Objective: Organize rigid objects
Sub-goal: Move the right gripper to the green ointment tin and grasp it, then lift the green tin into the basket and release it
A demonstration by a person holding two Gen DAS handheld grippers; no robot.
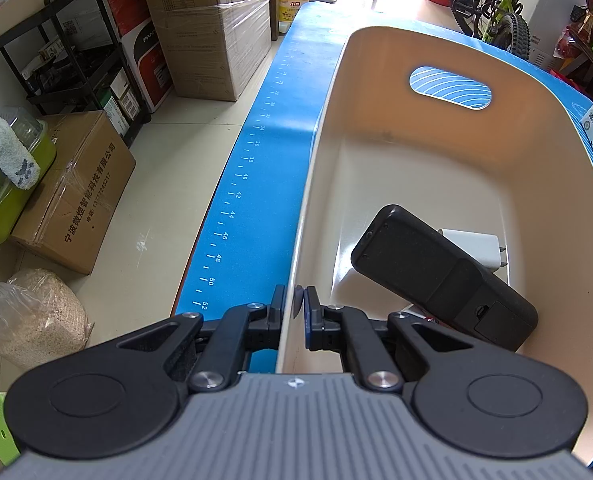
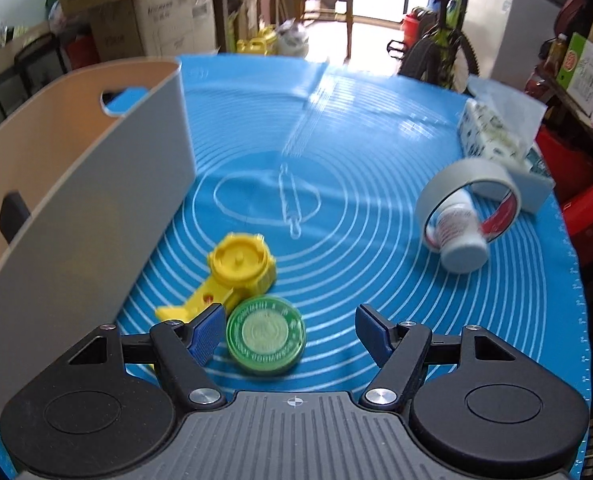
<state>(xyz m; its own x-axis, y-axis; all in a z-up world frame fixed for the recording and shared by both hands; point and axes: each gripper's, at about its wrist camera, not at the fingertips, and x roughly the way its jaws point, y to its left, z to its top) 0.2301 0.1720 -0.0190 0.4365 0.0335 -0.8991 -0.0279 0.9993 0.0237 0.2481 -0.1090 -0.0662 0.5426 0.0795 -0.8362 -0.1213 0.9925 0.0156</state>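
Observation:
My left gripper [image 1: 296, 304] is shut on the near left rim of a cream plastic bin [image 1: 376, 120]. In the bin lie a black handheld device [image 1: 444, 276] and a white charger plug [image 1: 474, 248]. In the right wrist view, my right gripper [image 2: 290, 316] stands open low over the blue mat [image 2: 376, 280]. A round green tin [image 2: 266, 334] lies between its fingers, close to the left one. A yellow plastic part [image 2: 242, 268] lies just beyond the tin, beside the bin's grey outer wall [image 2: 136, 184].
At the mat's right side, a grey tape roll [image 2: 468, 192] leans over a white bottle [image 2: 462, 236]. A tissue pack [image 2: 492, 132] lies behind them. Cardboard boxes [image 1: 212, 28], a black cart [image 1: 76, 52] and a bicycle [image 1: 492, 4] stand around the table.

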